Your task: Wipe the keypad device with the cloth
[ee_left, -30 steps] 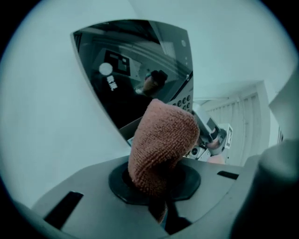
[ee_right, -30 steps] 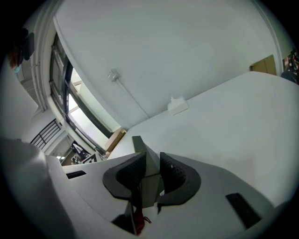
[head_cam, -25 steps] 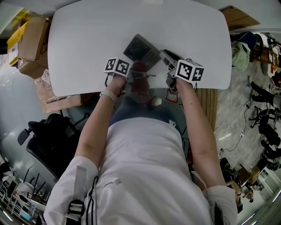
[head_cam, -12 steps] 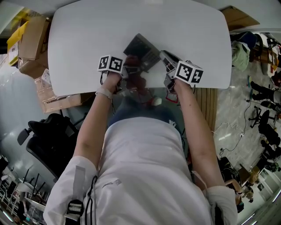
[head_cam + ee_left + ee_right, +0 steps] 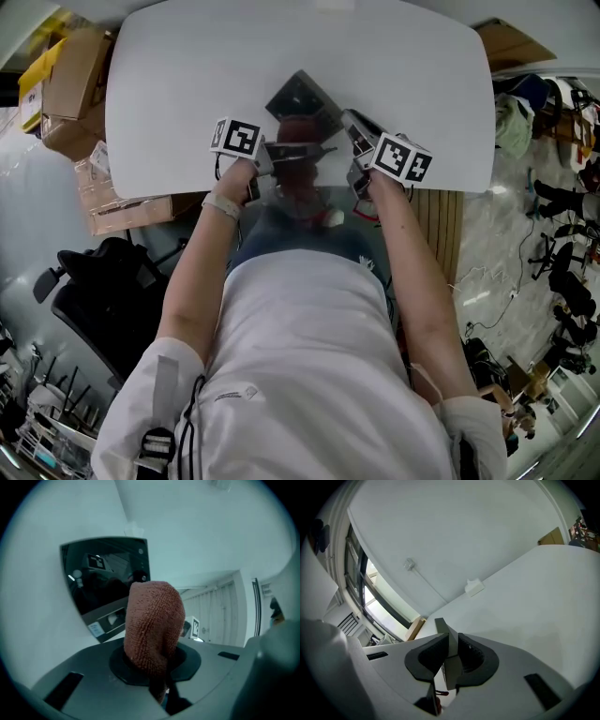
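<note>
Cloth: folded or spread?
Bunched, not spread: the cloth is a wad clamped in the left gripper, in front of the keypad device.

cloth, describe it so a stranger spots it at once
On the white table, near the person, a dark keypad stands tilted. The cloth is the rust-red wad pinched in the left tongs before it: fuzzy, while the keypad is flat and glossy.

I am working two grippers, one left gripper (image 5: 153, 662) and one right gripper (image 5: 449, 660). I am seeing one cloth (image 5: 154, 620), one keypad (image 5: 302, 97), one table (image 5: 187, 75) and one chair (image 5: 103, 291).
</note>
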The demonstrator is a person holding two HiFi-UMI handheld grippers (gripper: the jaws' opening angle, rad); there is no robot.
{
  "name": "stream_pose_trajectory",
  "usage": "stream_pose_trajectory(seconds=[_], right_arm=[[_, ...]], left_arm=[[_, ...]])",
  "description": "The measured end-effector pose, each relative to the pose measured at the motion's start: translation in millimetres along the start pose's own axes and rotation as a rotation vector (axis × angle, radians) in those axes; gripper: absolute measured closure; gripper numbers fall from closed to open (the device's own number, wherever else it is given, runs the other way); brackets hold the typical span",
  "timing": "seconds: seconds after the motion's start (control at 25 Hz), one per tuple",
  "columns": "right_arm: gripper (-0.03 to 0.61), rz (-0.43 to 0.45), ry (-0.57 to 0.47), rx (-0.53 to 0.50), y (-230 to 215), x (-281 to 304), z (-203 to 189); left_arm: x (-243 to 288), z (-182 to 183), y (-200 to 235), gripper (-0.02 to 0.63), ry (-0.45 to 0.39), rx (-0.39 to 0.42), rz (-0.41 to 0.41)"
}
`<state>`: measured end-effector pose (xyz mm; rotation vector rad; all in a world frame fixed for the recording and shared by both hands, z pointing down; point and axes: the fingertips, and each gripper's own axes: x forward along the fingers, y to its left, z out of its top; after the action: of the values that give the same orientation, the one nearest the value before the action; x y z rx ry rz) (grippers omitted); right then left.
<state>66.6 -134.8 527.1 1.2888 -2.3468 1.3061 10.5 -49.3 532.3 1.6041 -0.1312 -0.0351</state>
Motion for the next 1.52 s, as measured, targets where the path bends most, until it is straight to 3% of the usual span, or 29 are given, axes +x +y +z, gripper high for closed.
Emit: stream_pose_trajectory(seconds=[0.16, 0.36, 0.72, 1.04, 1.52], right_arm=[[0.511, 0.008, 0.002, -0.007, -2, -4, 0], [0.511, -0.023, -0.024, -0.014, -13, -21, 4], [0.511, 0.005, -0.025, -0.061, -7, -29, 10], [0.511, 0.011, 0.094, -0.103, 1, -9, -7], [0.520, -0.034, 0.112, -0.119, -5, -6, -10]], left_arm=[[24, 0, -19, 0.566, 0.043, 0.010, -0.084], [46, -10, -14, 0.566, 0.133, 0.022, -0.075], [66, -15, 1, 0.566, 0.192, -0.031, -0.060], [55, -20, 27, 0.566, 0.174, -0.081, -0.029], [34, -38, 67, 0.566, 0.113, -0.226, 0.022]])
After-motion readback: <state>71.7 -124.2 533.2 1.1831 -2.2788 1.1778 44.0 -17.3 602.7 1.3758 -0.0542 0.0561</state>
